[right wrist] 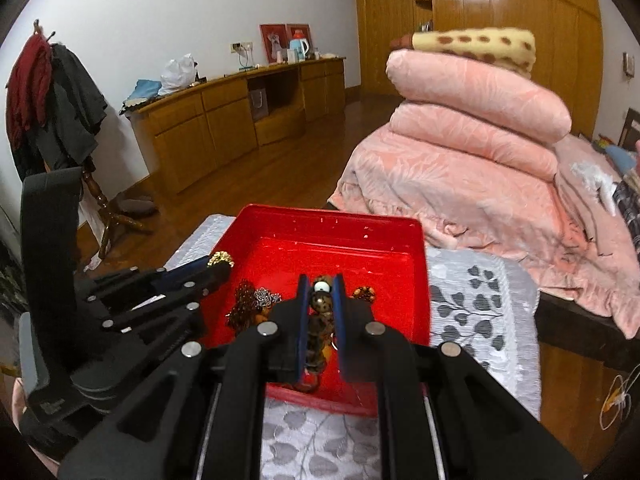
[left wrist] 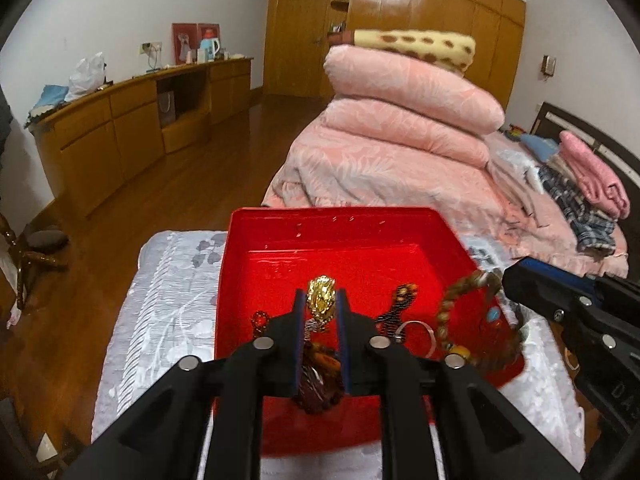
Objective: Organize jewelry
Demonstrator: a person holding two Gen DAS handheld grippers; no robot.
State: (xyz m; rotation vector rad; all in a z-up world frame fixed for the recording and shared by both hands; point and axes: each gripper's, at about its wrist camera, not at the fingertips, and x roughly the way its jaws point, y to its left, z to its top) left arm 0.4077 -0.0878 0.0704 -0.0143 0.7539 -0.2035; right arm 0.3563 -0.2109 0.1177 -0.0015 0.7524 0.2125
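A red tray (left wrist: 332, 214) (right wrist: 332, 216) sits on a white leaf-patterned cloth. My left gripper (left wrist: 320, 296) (right wrist: 218, 266) hangs over the tray's near left part. A gold pendant (left wrist: 321, 306) on a dark red bead string sits between its narrowly parted pads, which do not clearly press it. My right gripper (right wrist: 320, 280) (left wrist: 506, 276) is over the tray's near right. A brown bead bracelet (right wrist: 320, 308) (left wrist: 456, 300) lies along its gap with thin slits at the sides, its loop dangling blurred. Dark chains (right wrist: 256, 300) and a silver ring (left wrist: 416, 332) lie in the tray.
The cloth (left wrist: 160, 300) covers a small table at the foot of a bed with stacked pink quilts (left wrist: 400, 120). A wooden cabinet (left wrist: 120, 128) lines the left wall. A coat stand (right wrist: 52, 100) stands at the far left on the wooden floor.
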